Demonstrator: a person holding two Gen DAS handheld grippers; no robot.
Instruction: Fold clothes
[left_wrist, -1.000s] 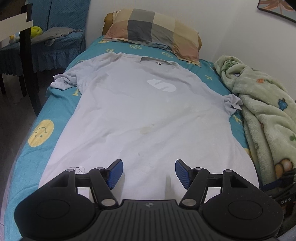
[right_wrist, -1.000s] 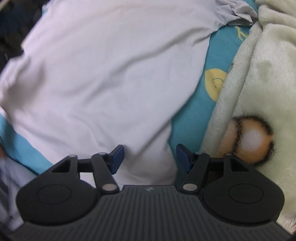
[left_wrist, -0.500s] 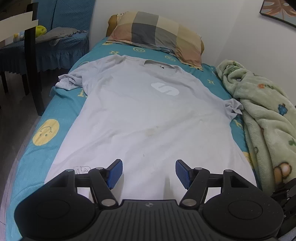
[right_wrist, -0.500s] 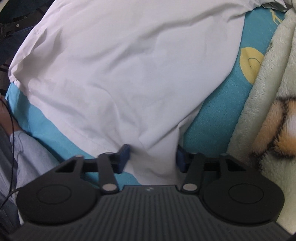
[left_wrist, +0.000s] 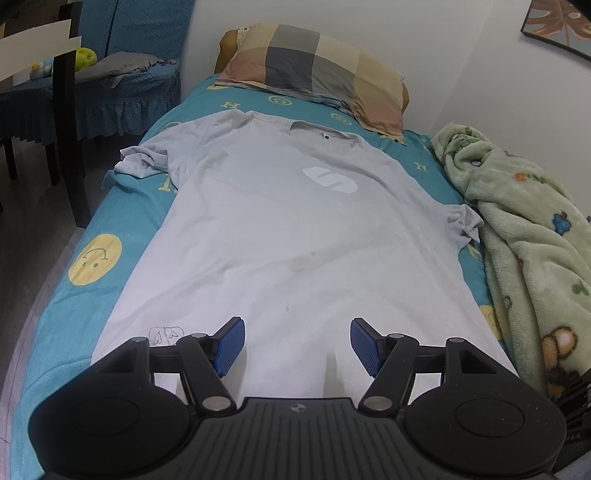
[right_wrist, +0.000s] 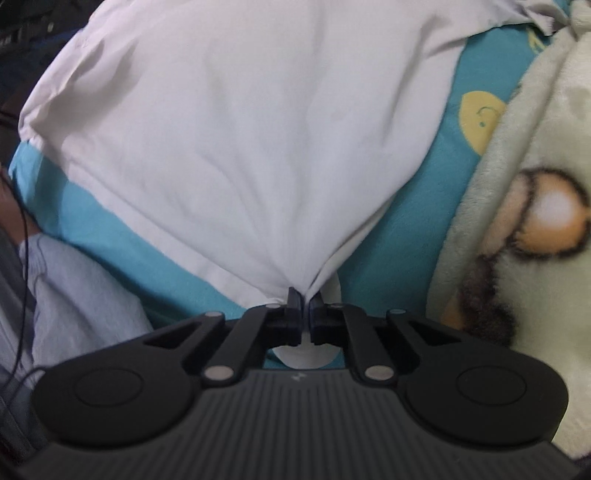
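One pale grey T-shirt (left_wrist: 295, 229) lies spread flat on the bed, its collar toward the pillow and its hem toward us. We hold its lower right corner (right_wrist: 299, 284) in our right gripper (right_wrist: 303, 306): the two jaws are pressed together on the cloth, and the fabric gathers into tight creases that run up from the pinch. The corner is drawn to a point there, while the rest of the shirt (right_wrist: 240, 129) fans out wide above it.

Our left gripper (left_wrist: 297, 341) hangs over the hem near the middle of the shirt. Its blue pads (left_wrist: 231, 345) stand well apart and we see only shirt cloth between them; whether they touch the shirt we cannot tell.

Under the shirt is a teal sheet (left_wrist: 55, 295) with yellow smiley faces. A checked pillow (left_wrist: 317, 70) lies at the head of the bed, just beyond the collar. A green fleece blanket (left_wrist: 528, 236) with cartoon animals lies bunched along the right side, touching the right sleeve. A dark chair (left_wrist: 66, 110) stands left of the bed.
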